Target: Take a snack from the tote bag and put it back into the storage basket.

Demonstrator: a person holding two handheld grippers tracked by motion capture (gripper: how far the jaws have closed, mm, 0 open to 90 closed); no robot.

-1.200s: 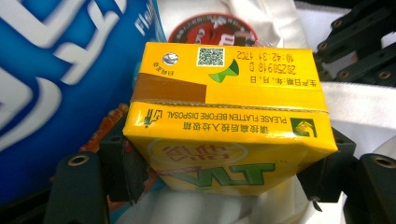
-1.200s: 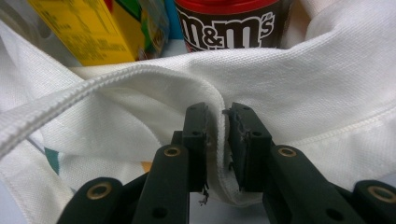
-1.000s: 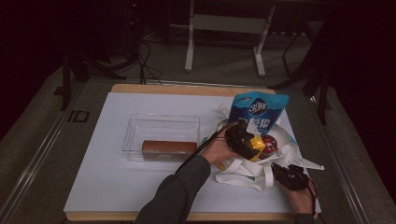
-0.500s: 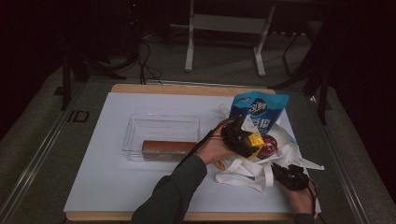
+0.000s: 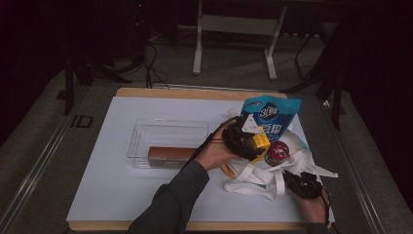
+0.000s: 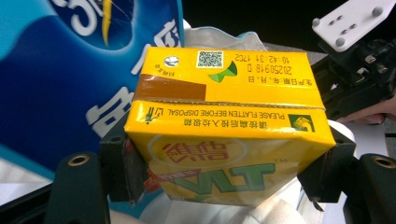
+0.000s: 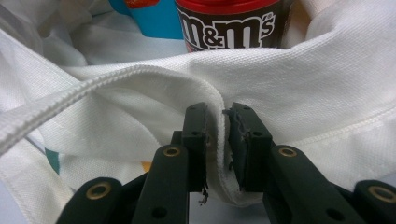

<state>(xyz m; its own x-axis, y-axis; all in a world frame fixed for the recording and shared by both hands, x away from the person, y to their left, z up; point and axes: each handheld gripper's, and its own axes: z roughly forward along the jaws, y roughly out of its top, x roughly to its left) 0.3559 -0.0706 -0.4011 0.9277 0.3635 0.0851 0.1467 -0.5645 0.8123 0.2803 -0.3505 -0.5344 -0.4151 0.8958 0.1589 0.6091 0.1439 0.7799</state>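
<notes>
clear tray [image 5: 146, 131] sits left on the white surface [image 5: 97, 195], a brown bar [image 5: 168, 154] lying inside along its near wall. just right of the tray, the left gripper [image 5: 253, 144] is clamped on a yellow drink carton [image 6: 224, 140], jaws pressing both its sides, carton lifted above the white cloth bag [image 5: 253, 180] and in front of the blue pouch [image 5: 268, 117]. m&m's can [image 5: 276, 152] stands in the bag beside the carton. far right, near edge, the right gripper [image 7: 217, 140] pinches a fold of the bag's rim, cloth squeezed between its pads.
</notes>
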